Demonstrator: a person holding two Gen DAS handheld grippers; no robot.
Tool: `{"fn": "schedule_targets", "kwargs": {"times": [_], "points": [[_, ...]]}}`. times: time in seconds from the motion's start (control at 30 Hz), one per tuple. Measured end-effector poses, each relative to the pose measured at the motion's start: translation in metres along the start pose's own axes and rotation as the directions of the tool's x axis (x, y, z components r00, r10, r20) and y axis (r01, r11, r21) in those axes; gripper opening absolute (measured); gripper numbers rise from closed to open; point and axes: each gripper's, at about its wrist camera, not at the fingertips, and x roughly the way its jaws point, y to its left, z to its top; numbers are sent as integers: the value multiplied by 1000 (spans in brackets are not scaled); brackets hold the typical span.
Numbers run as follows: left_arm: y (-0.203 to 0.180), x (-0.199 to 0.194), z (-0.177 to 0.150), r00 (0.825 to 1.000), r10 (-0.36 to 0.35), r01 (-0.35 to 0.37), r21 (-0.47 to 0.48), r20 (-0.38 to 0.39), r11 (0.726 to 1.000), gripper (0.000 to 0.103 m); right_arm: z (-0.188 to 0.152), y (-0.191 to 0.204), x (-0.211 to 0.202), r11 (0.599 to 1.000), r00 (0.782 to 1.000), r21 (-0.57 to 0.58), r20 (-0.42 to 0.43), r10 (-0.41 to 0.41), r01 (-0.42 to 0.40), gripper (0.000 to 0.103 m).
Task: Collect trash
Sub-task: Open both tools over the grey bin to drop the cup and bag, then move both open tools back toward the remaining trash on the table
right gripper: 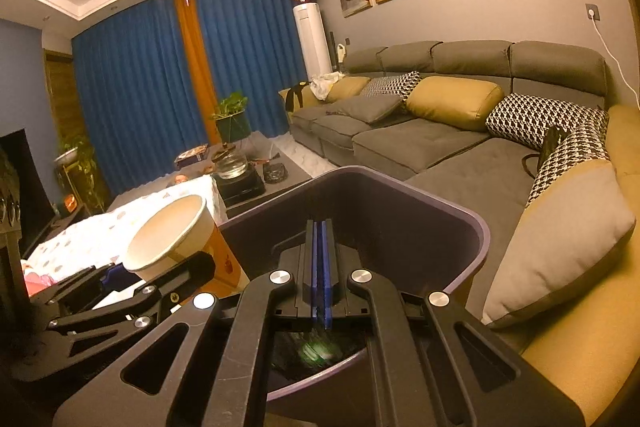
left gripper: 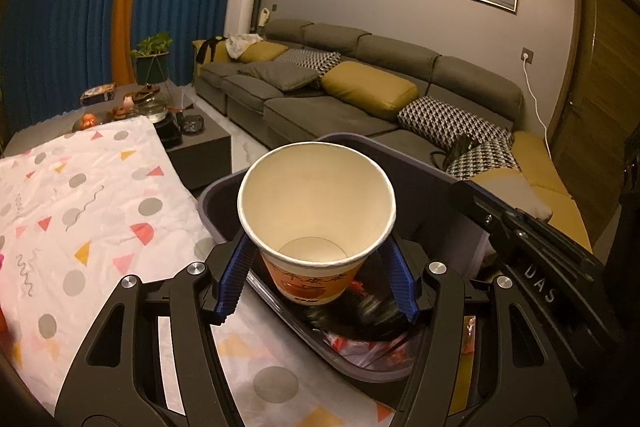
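Observation:
My left gripper [left gripper: 318,267] is shut on a white and orange paper cup [left gripper: 316,211], held upright and empty over the near rim of a dark purple trash bin [left gripper: 424,163]. The bin holds wrappers and dark trash [left gripper: 360,331]. The cup also shows in the right wrist view [right gripper: 176,247], left of the bin [right gripper: 472,223]. My right gripper [right gripper: 320,255] is shut with its blue pads pressed together and nothing between them, over the bin's opening. It shows as a black arm in the left wrist view [left gripper: 532,247], right of the cup.
A white cloth with coloured shapes [left gripper: 80,211] covers the table left of the bin. A grey sofa with yellow and houndstooth cushions [left gripper: 360,95] lies behind and right. A dark coffee table with a glass kettle [left gripper: 154,107] stands farther back.

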Motion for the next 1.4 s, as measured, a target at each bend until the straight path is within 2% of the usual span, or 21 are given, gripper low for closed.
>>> {"fn": "schedule_targets", "kwargs": {"times": [0.07,0.1,0.13,0.27,0.4,0.43,0.6,0.77,0.87,0.93,1.03,1.13,1.23,1.4], "points": [[-2,3,-2,1000,-6,6,4,-9,1000,60,0,-1,-2,1000,1000,8,6,-5,5,17],[-2,5,-2,1000,-10,10,5,-14,1000,60,-1,-2,-4,1000,1000,14,10,-8,8,29],[-3,6,-3,1000,-12,12,3,-19,1000,61,-2,-3,-5,1000,1000,18,15,-10,10,34],[-2,12,-7,999,-34,34,3,-39,999,63,-2,-9,-12,999,999,40,29,-27,26,37],[1,13,-11,998,-45,45,0,-39,999,85,-4,-11,-21,998,998,51,46,-41,38,44],[2,11,-12,998,-50,50,-2,-31,999,87,-4,-10,-24,998,998,49,52,-44,42,46],[14,-4,-17,1000,10,-10,-20,-23,1000,88,-4,-5,-38,998,996,35,73,-52,49,48],[25,-44,-20,991,131,-131,-37,21,991,88,-7,9,-60,998,993,10,105,-59,58,62],[34,-75,-27,984,173,-169,-76,51,983,88,-13,24,-74,999,992,-9,120,-49,50,67],[38,-95,-34,975,212,-206,-86,65,975,88,-14,30,-83,999,991,-22,125,-44,47,70],[48,-130,-47,954,292,-284,-106,73,953,88,-19,46,-97,999,991,-43,133,-20,26,73],[55,-158,-57,939,333,-321,-129,81,938,88,-27,67,-111,998,991,-66,131,18,-10,73],[68,-191,-74,913,397,-381,-152,92,912,88,-37,90,-121,993,991,-104,121,63,-50,73],[102,-242,-101,857,510,-489,-193,78,851,88,-58,133,-131,978,986,-161,78,147,-133,73]]}}
